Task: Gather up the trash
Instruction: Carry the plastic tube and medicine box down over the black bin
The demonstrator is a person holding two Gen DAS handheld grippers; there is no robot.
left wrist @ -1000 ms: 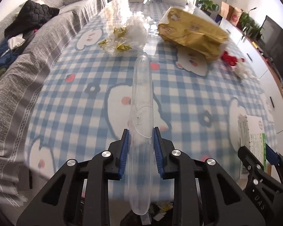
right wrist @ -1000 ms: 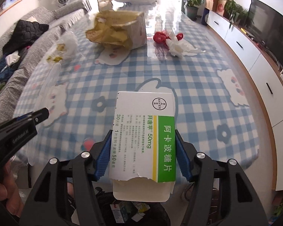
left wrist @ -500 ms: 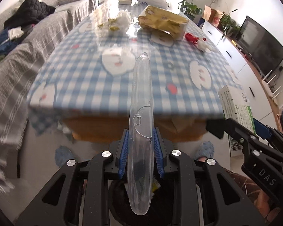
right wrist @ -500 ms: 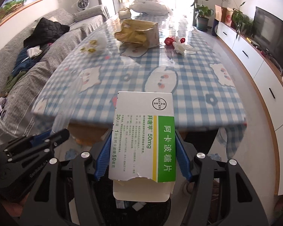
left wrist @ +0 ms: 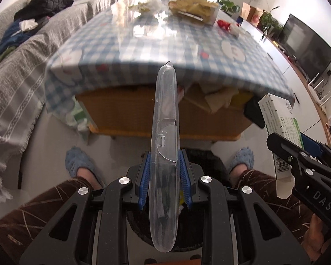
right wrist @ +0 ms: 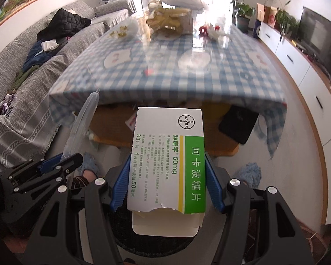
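— What's the biggest thing from where you stand?

— The grey sofa (left wrist: 22, 70) along the left, with a black quilted jacket (left wrist: 46, 2) heaped on it. Beside it is the surface (left wrist: 165, 44) under a blue-and-white checked cloth, with a torn yellow paper bag (left wrist: 194, 6) and some crumpled clear wrapping (left wrist: 150, 2) at its far end. A television (left wrist: 306, 50) stands off to the right.

— And the person?

— Seated or standing at the near end of the surface, in brown trousers (left wrist: 44, 205) and fluffy blue slippers (left wrist: 79, 163). A dark round bin (left wrist: 200, 159) sits on the floor between the feet.

— What's in the left tool?

— The left tool (left wrist: 164, 181) is clamped on a clear plastic toothbrush case (left wrist: 164, 132). Its long axis runs straight along the fingers, the rounded tip pointing away toward the surface's edge, the other end hanging back over the bin.

— The right one?

— The right tool (right wrist: 166, 181) grips a white-and-green Bayer medicine box (right wrist: 167, 161) by its long sides. The box lies lengthwise along the fingers, logo end pointing away, its torn open flap nearest the camera, above the dark bin (right wrist: 121, 231).
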